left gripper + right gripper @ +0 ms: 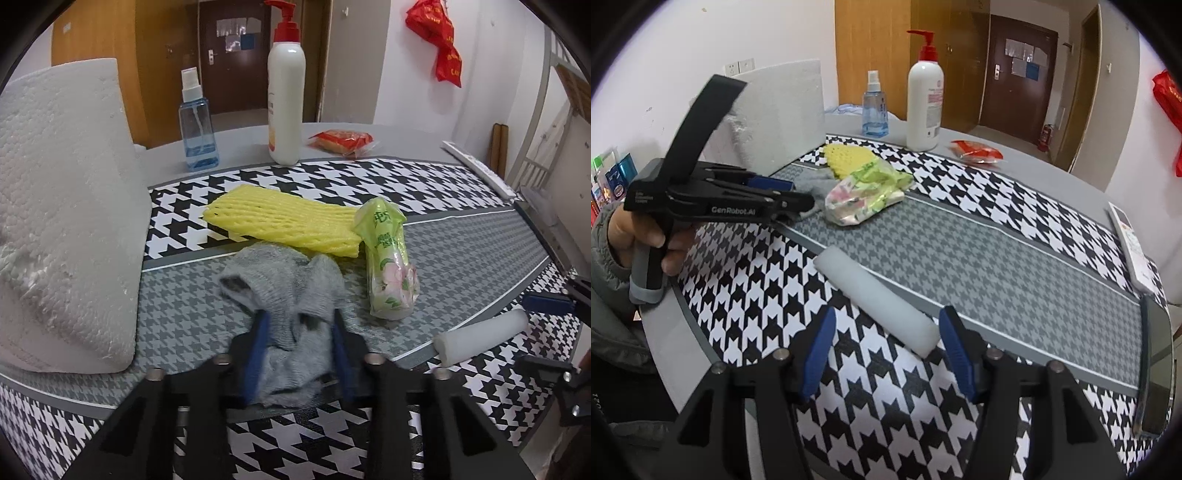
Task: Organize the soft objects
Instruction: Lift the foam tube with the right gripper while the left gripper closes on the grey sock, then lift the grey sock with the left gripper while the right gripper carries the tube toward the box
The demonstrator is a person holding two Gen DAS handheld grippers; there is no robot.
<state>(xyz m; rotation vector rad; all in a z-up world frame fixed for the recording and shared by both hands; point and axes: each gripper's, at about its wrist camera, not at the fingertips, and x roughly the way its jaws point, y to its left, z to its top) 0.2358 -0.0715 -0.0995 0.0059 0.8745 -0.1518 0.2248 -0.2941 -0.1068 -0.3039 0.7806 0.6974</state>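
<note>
Left hand-held gripper [299, 314] clamps one grey sock [288, 291]; right hand-held gripper [886, 325] gapes around one foam roll [875, 291].

Sock [291, 295] grey, knit. Net [284, 221] yellow, lattice-holed. Tissue pack [388, 266] green with pink flowers. Roll [879, 295] white. Foam block [62, 206] white, pebbled. Cloth [960, 258] black-white houndstooth, grey houndstooth band down middle. Spray bottle [197, 129] blue. Pump bottle [286, 103] white, red pump. Claw pads [820, 354] blue, frames black.
</note>
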